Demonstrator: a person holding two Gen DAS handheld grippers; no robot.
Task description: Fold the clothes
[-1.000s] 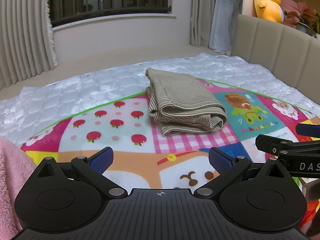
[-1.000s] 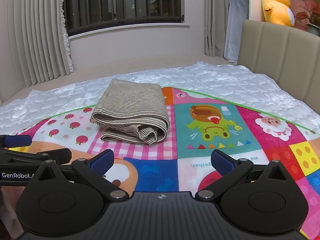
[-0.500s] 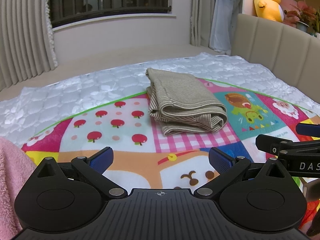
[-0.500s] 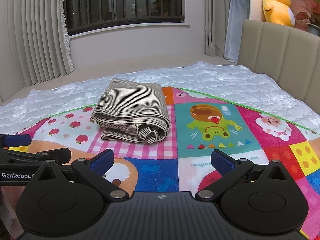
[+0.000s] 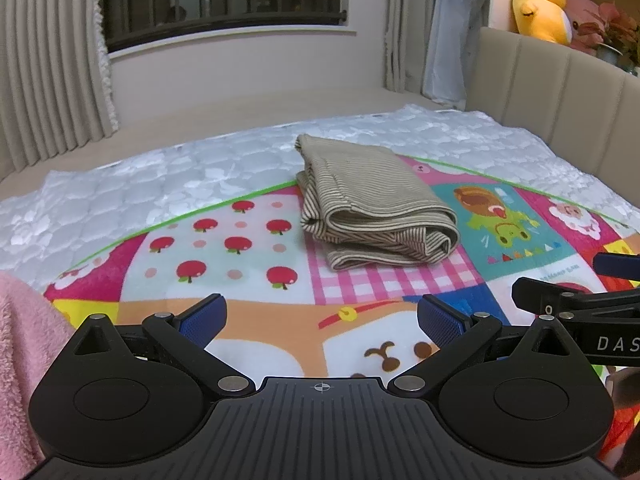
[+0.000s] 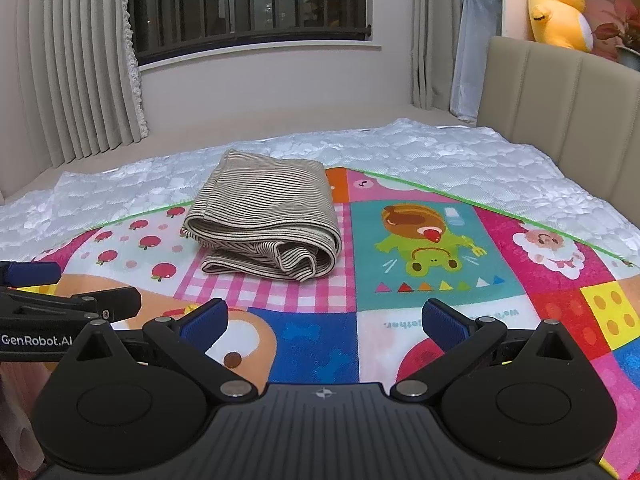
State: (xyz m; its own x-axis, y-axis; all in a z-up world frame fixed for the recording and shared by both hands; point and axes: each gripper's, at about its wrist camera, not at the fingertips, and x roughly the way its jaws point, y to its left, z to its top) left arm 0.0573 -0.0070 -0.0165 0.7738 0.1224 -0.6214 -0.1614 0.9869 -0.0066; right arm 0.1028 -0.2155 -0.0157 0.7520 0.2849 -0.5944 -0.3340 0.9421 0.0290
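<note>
A beige striped garment (image 5: 372, 204) lies folded in a thick bundle on the colourful play mat (image 5: 248, 248), well ahead of both grippers; it also shows in the right wrist view (image 6: 266, 216). My left gripper (image 5: 322, 320) is open and empty, low over the mat's near part. My right gripper (image 6: 324, 320) is open and empty too, beside the left one. Part of the right gripper shows at the right edge of the left wrist view (image 5: 576, 304), and part of the left gripper at the left edge of the right wrist view (image 6: 60, 308).
A pink fluffy cloth (image 5: 24, 340) lies at my near left. The mat lies on a white quilted bed cover (image 5: 160, 184). A beige padded headboard (image 6: 560, 92) stands on the right with a yellow plush toy (image 6: 560, 8) above. Curtains and a barred window are behind.
</note>
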